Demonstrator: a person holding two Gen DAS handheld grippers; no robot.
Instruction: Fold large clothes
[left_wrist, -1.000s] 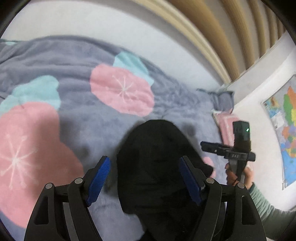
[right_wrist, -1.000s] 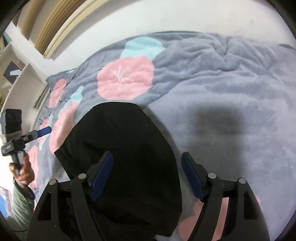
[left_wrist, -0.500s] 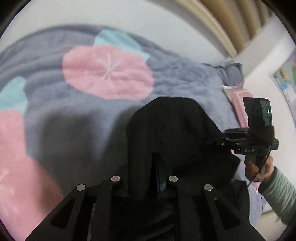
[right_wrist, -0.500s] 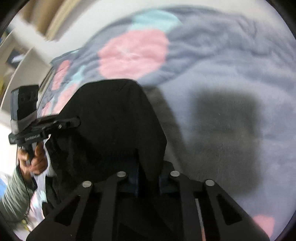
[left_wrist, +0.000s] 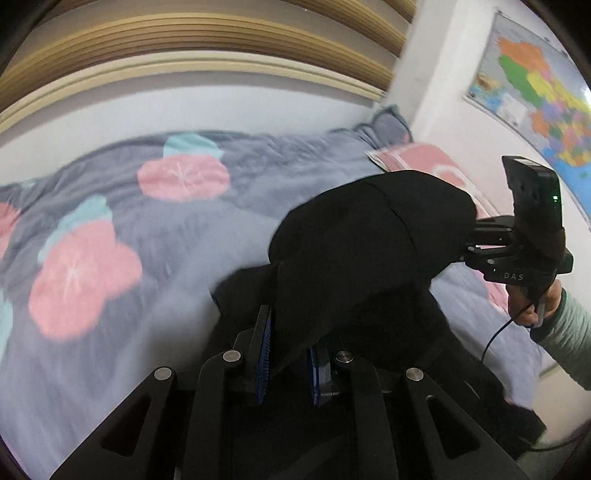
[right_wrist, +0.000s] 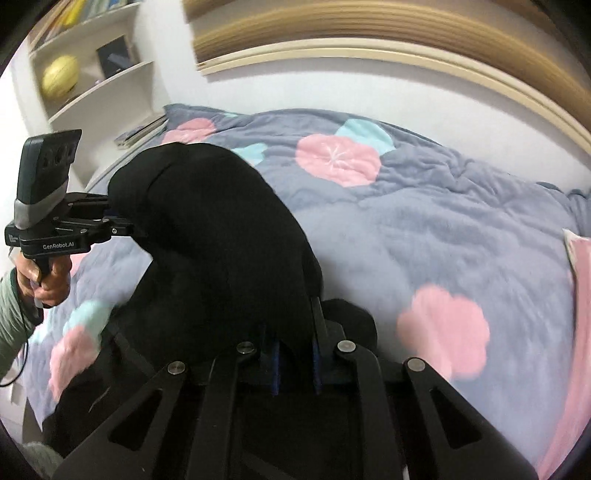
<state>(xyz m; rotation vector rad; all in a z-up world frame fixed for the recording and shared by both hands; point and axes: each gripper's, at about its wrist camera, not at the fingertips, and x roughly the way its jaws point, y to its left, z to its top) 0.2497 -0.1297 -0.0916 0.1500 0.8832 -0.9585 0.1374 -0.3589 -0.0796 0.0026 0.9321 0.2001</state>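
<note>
Both pairs of jaws are clamped on the same black garment (left_wrist: 362, 258), with dark cloth pinched between the blue pads. On the left gripper (left_wrist: 290, 354) the fabric runs down between the two ribbed blue pads (left_wrist: 264, 354), which stand close together with only the cloth between them. On the right gripper (right_wrist: 295, 354) the pads are nearly hidden by the fabric, and only thin blue edges show on either side of the fold.

Stretched between the two tools, the garment hangs in a rounded hump above a grey-blue fleece blanket (right_wrist: 443, 229) printed with pink and pale teal flowers. Its lower part drapes down toward the near edge of the bed, partly under the gripper frames.

From the left wrist camera, the right gripper appears at the right side, held by a hand (left_wrist: 535, 306) in a pale green sleeve (left_wrist: 569, 343), with a thin black cable trailing below it. From the right wrist camera, the left gripper (right_wrist: 122, 225) shows at the left, its fingers disappearing into the cloth, with another hand (right_wrist: 44, 280) on its handle.

Behind the bed are a white wall and curved wooden slats (right_wrist: 369, 44). A coloured map (left_wrist: 535, 85) hangs on the wall at one side. White shelves (right_wrist: 103, 88) stand at the other side, with a yellow ball (right_wrist: 61, 81) on one of them. A pink pillow (left_wrist: 424, 162) lies by the map wall.
</note>
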